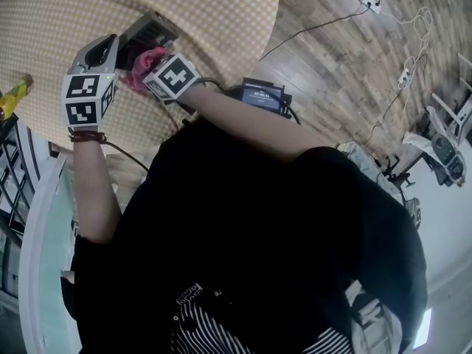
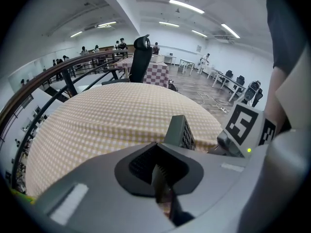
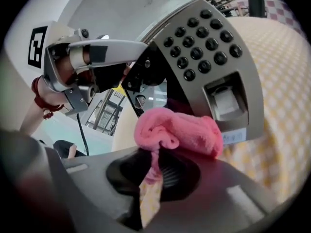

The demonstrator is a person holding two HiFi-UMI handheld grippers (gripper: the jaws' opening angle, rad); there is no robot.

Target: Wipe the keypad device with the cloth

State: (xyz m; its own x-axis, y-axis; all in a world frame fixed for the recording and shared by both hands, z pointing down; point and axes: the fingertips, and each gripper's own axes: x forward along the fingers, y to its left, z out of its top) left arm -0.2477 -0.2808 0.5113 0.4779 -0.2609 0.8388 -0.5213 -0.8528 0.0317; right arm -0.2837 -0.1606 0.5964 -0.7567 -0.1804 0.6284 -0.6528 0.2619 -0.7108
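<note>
Keypad device: grey, dark round keys, held tilted above the yellow-checked tabletop.
Cloth: pink, bunched, pressed against the device's lower face.
Left gripper: fingers clamped on the device's edge.
Right gripper: fingers closed on the cloth.

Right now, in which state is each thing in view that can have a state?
keypad device: held tilted by the left tool, keys facing the cloth.
cloth: bunched, clamped in the right tool, against the lower part of the keypad device.
left tool: shut on the keypad device at its edge.
right tool: shut on the cloth.
</note>
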